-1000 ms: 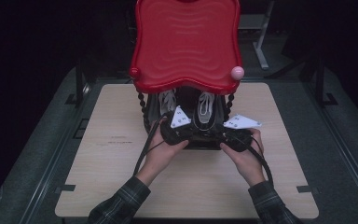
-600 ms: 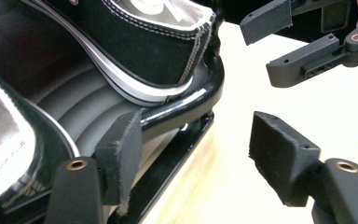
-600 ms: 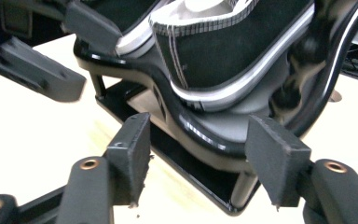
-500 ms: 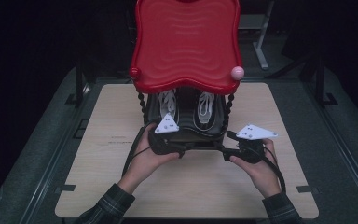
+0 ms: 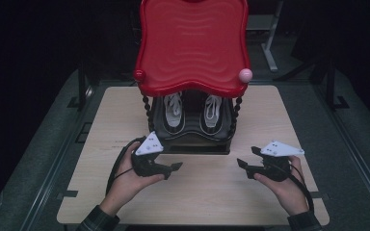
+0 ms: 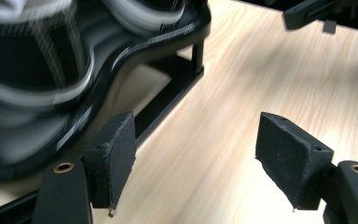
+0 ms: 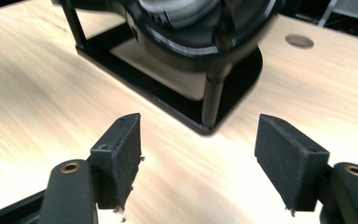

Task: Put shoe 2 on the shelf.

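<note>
L gripper (image 5: 176, 166) & R gripper (image 5: 241, 163): jaws wide apart, nothing held, above table (image 5: 207, 197). Shoe rack (image 5: 192, 72) lower shelf: pair of sneakers (image 5: 173, 109), side by side.

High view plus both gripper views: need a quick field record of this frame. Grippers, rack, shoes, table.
left gripper: open, empty, over the table, in front of the rack's left side
right gripper: open, empty, apart from the rack, front right
rack: red wavy top tier, black lower shelf, beaded posts
shoes: pair, white laces, side by side on the lower shelf
table: light wood
contact: neither gripper touches rack or shoes
</note>
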Tool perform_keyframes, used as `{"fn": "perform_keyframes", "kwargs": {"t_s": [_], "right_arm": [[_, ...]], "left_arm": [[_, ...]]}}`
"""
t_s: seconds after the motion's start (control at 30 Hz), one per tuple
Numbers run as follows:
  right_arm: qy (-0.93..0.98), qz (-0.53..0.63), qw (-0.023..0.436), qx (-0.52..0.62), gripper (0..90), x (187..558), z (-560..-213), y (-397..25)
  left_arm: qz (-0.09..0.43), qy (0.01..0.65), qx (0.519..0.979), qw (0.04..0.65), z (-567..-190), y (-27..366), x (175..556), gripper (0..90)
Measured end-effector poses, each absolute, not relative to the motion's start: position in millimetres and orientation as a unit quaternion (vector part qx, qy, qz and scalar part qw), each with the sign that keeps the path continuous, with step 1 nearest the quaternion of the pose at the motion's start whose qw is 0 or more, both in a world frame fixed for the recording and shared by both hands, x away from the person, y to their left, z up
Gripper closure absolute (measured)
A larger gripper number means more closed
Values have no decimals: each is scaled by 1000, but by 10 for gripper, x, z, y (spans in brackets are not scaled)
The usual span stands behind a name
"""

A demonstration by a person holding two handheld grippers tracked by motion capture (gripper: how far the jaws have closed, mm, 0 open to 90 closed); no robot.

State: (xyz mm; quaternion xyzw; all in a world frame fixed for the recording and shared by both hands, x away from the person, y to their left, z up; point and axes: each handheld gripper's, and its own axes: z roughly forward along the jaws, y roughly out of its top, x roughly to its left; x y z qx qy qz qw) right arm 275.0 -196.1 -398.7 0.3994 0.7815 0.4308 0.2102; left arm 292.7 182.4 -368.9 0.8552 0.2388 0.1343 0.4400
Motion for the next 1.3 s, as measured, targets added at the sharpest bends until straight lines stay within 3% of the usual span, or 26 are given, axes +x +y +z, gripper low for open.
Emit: {"fn": "perform_keyframes", "kwargs": {"t_s": [0.67,1.23,1.3], "right_arm": [[788,365,182,461,298,2612,-4451,-2557],[788,342,178,481,261,2684,-4748,-2775],[789,344,188,473,205,2677,-4775,-2778]], "left_arm": [[138,346,857,355,-4242,2890,2767,259],[138,395,860,293,-4587,3269,2761,188],[144,399,854,301,-4610,3293,2764,164]]}}
